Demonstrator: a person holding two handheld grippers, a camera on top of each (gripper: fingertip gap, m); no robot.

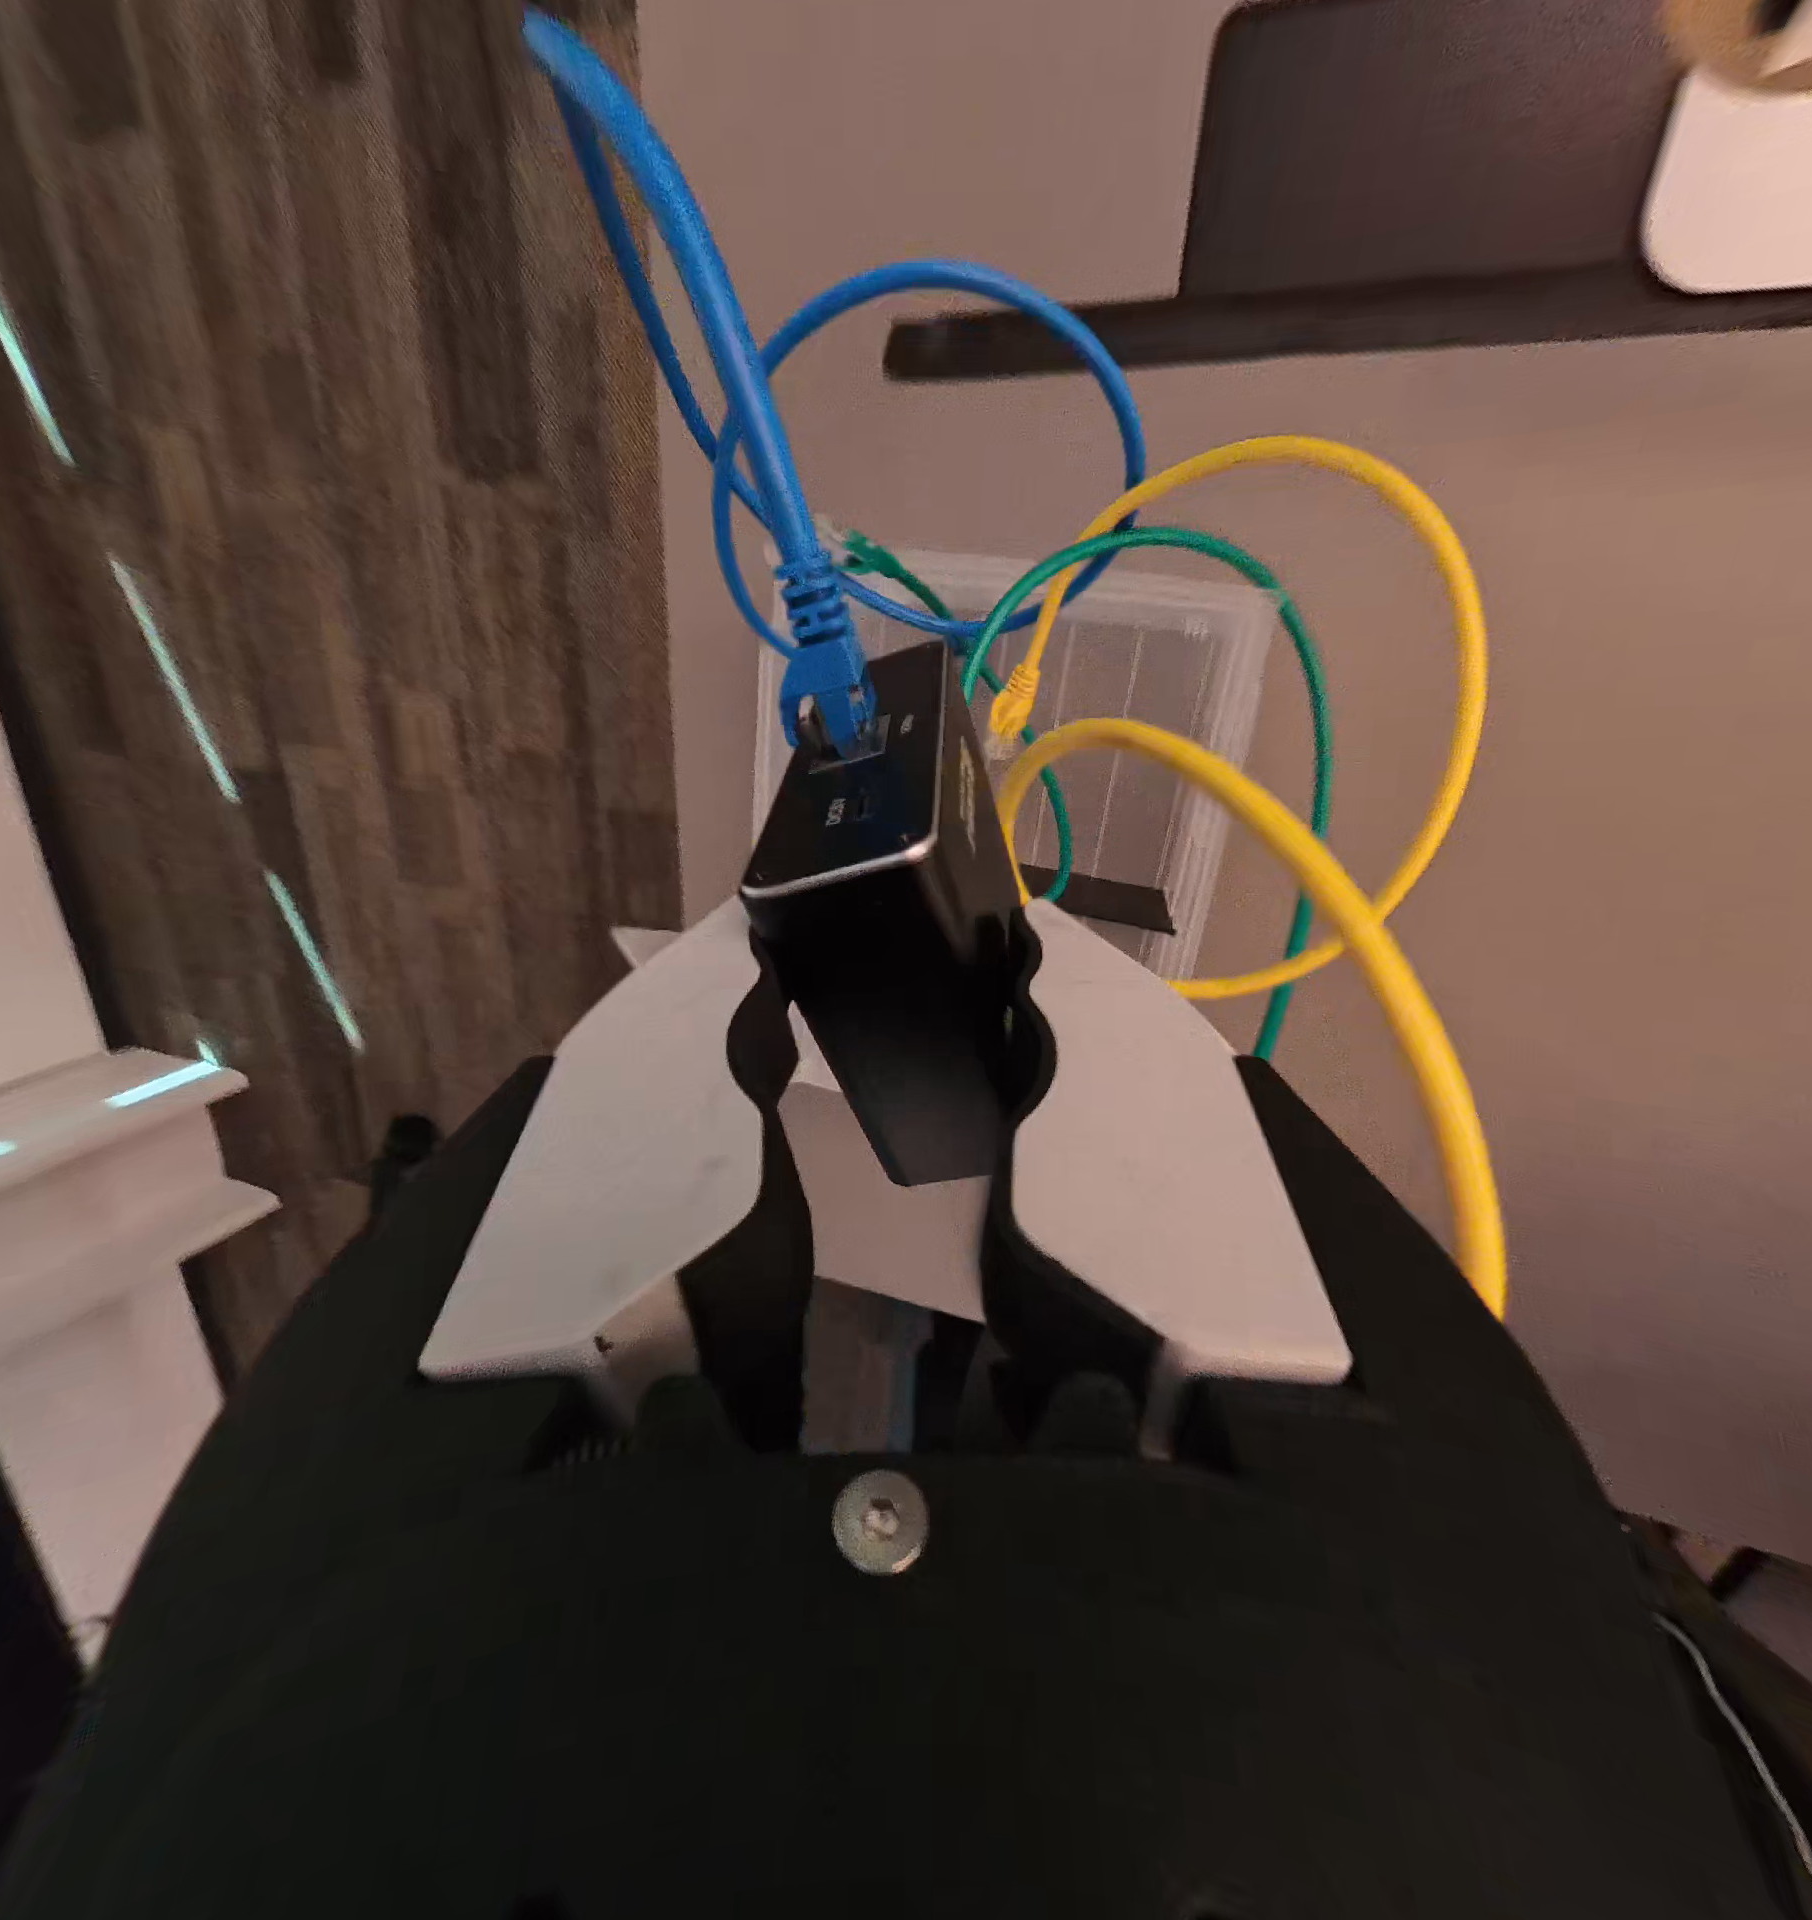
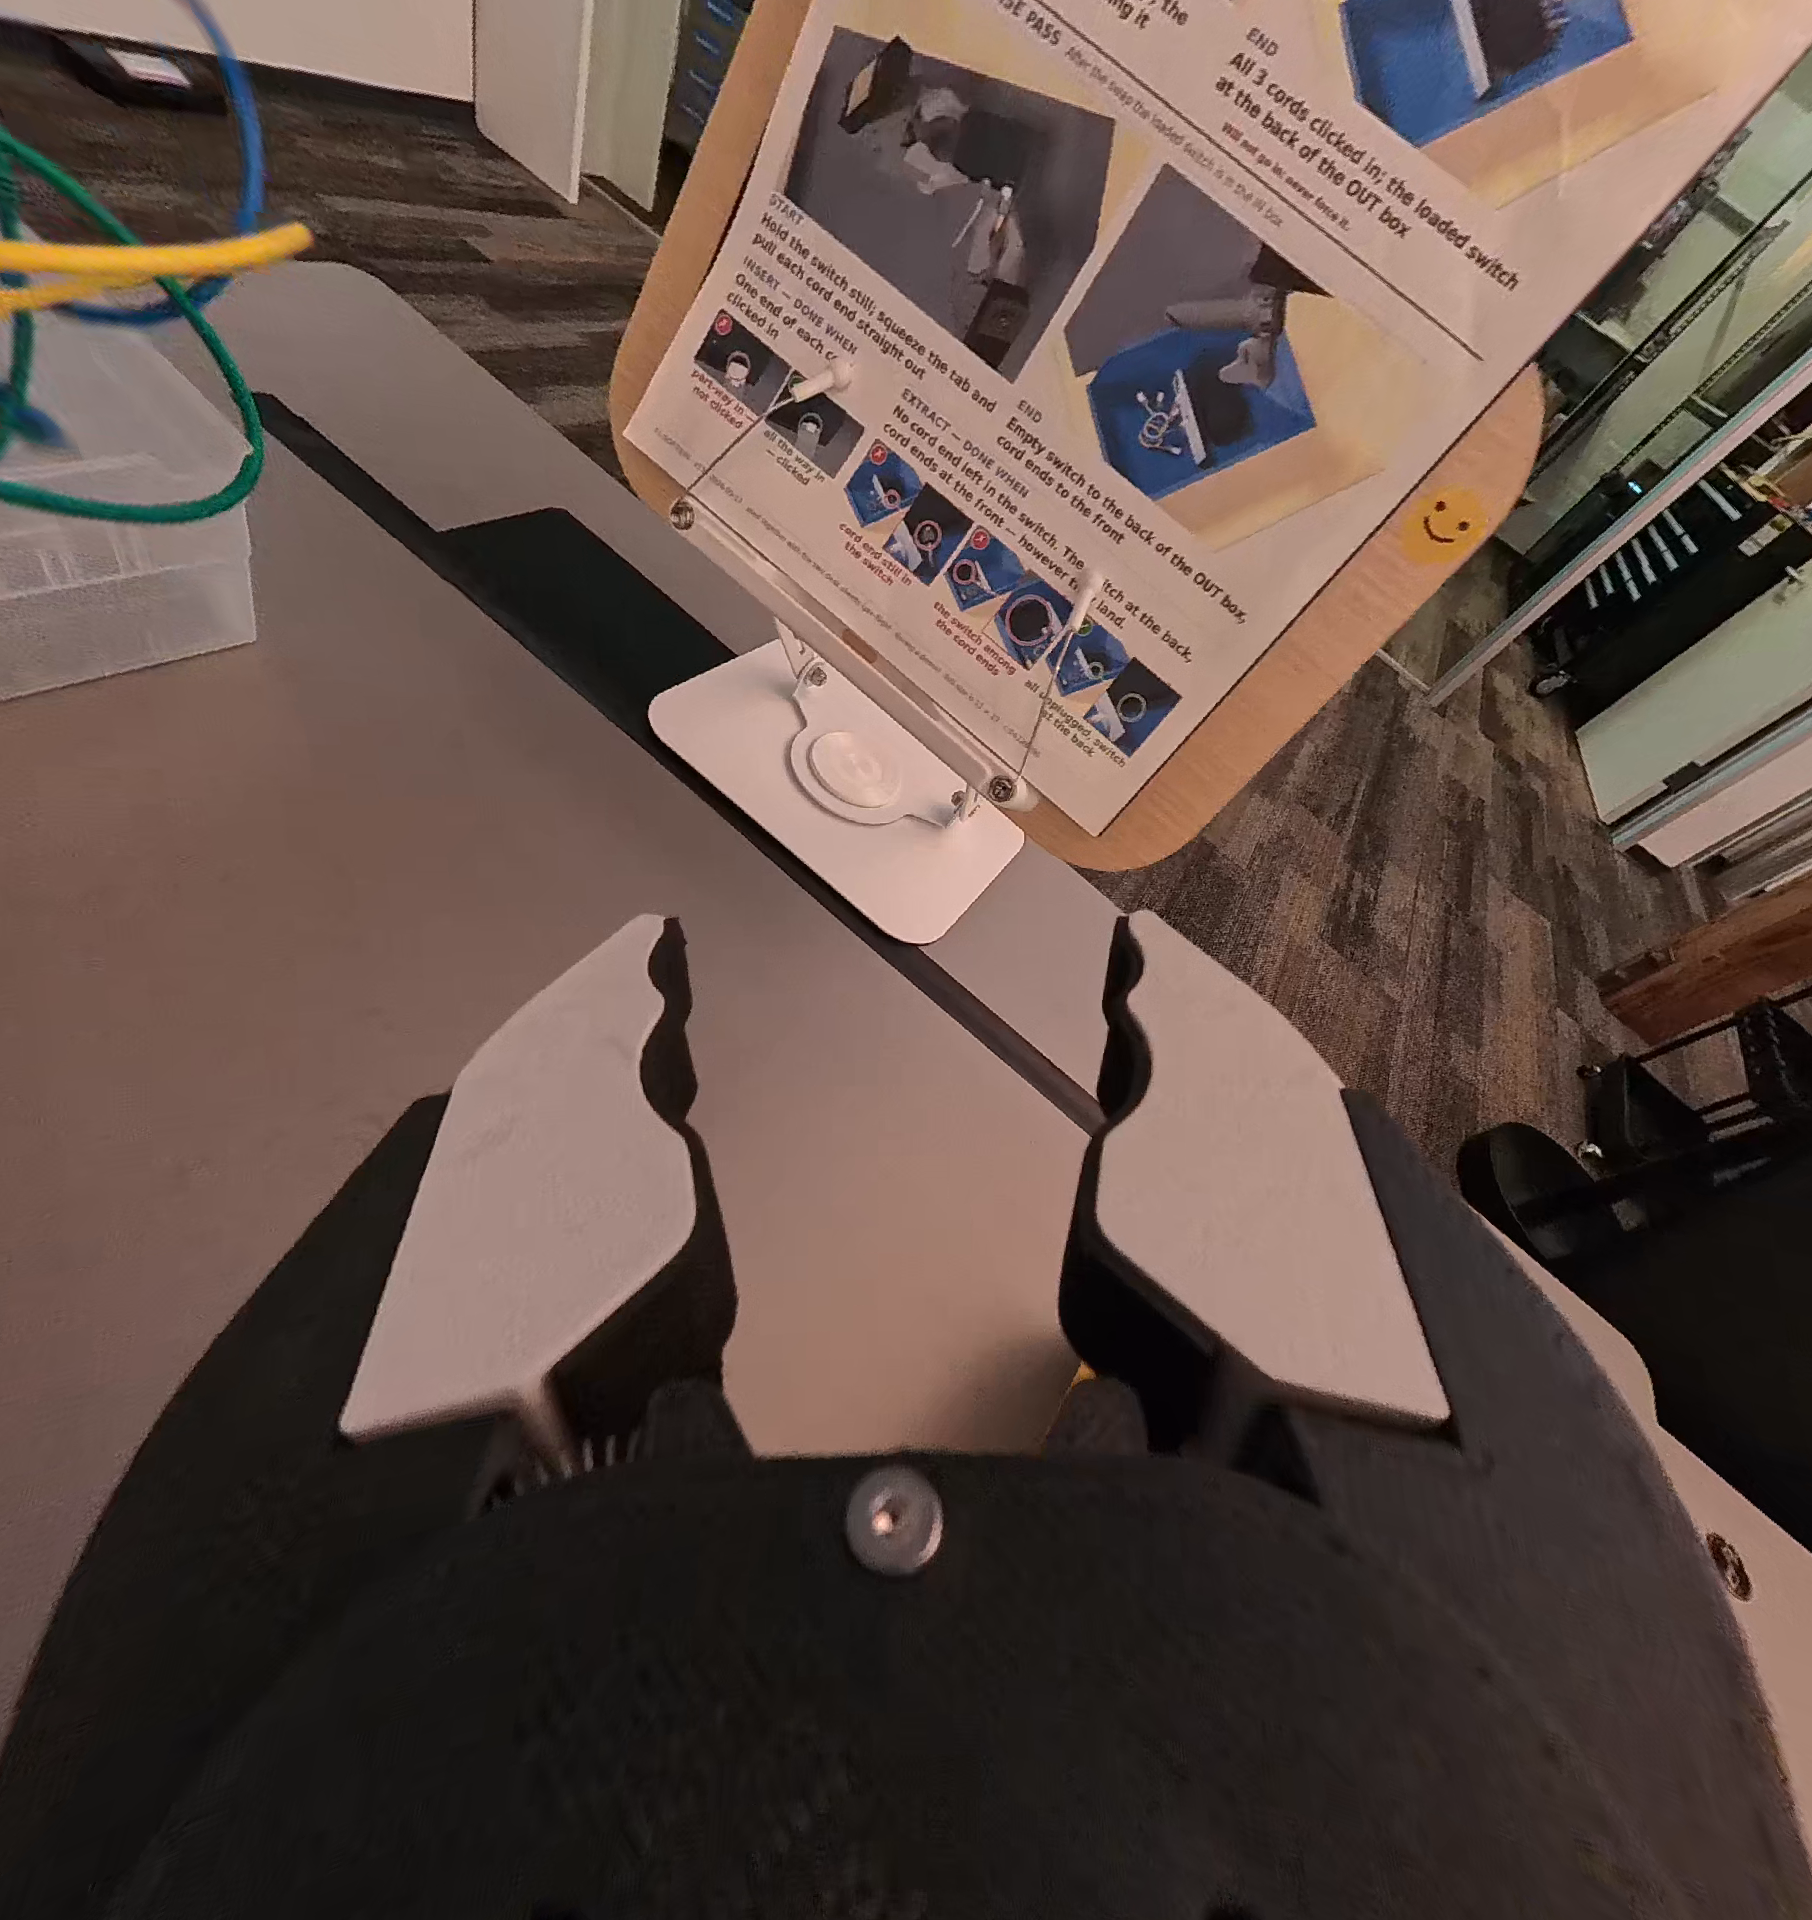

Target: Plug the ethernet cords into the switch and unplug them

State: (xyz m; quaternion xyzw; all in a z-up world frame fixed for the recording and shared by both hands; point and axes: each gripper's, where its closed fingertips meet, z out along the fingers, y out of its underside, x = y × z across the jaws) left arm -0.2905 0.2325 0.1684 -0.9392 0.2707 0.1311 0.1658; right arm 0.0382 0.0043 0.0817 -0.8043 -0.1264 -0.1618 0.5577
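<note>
My left gripper [image 1: 891,977] is shut on the black switch [image 1: 881,894] and holds it up in the air, tilted. A blue cord [image 1: 736,416] has its plug [image 1: 824,675] in a port on the switch's end face. A yellow cord [image 1: 1401,935] and a green cord [image 1: 1307,707] loop behind the switch; where they end at the switch is hidden. A loose yellow plug [image 1: 1011,707] and a loose green plug [image 1: 871,556] hang free. My right gripper [image 2: 897,1029] is open and empty above the table [image 2: 258,987]. The cords also show at the top left of the right wrist view [image 2: 133,255].
A clear plastic box [image 1: 1120,727] sits behind the switch; it also shows at the left of the right wrist view [image 2: 81,582]. A printed instruction sheet on a wooden board [image 2: 1401,644] stands on a white stand [image 2: 850,800] at the table's far edge. Carpet floor lies beyond. The gap from one gripper's tips to the other's is roughly 40 cm.
</note>
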